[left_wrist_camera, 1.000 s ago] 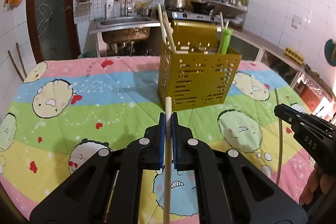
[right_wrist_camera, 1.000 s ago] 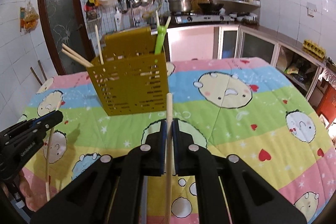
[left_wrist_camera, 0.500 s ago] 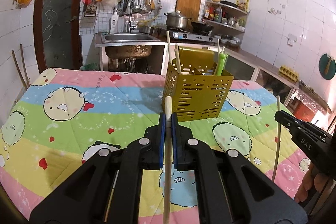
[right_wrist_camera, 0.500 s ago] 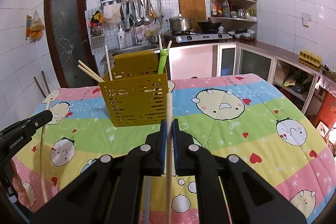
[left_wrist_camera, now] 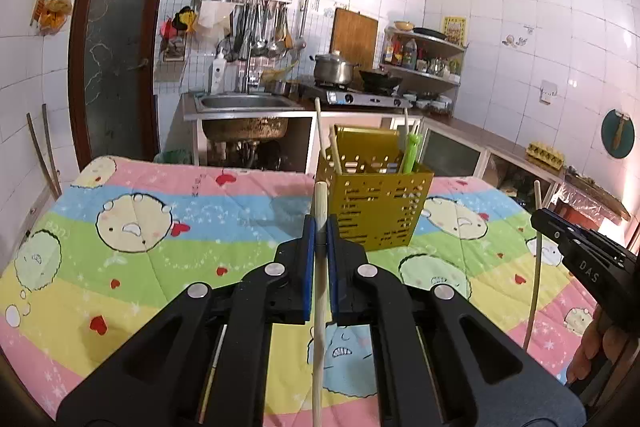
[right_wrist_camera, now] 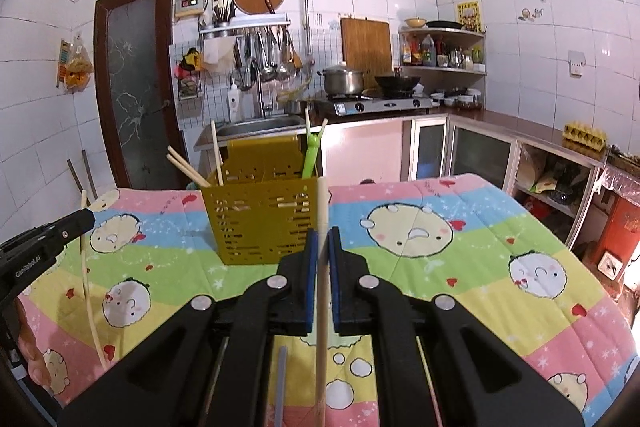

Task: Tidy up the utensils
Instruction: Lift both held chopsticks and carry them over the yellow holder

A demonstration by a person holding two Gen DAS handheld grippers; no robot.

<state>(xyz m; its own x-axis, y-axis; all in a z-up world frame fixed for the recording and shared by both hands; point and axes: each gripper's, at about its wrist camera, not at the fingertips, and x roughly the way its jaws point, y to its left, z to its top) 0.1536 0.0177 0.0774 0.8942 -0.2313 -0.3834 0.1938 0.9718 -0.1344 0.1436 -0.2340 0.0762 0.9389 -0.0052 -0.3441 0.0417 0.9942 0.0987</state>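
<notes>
A yellow perforated utensil holder stands on the table, also in the right wrist view; it holds wooden chopsticks and a green utensil. My left gripper is shut on a wooden chopstick, held upright above the table, short of the holder. My right gripper is shut on another wooden chopstick, also upright and short of the holder. Each gripper shows in the other's view: the right one and the left one.
The table wears a colourful cartoon cloth. A grey stick-like object lies under my right gripper. Behind the table are a sink, a stove with pots and cabinets.
Both grippers have risen and drawn back from the holder with their chopsticks still held; the holder looks smaller and farther in both views.
</notes>
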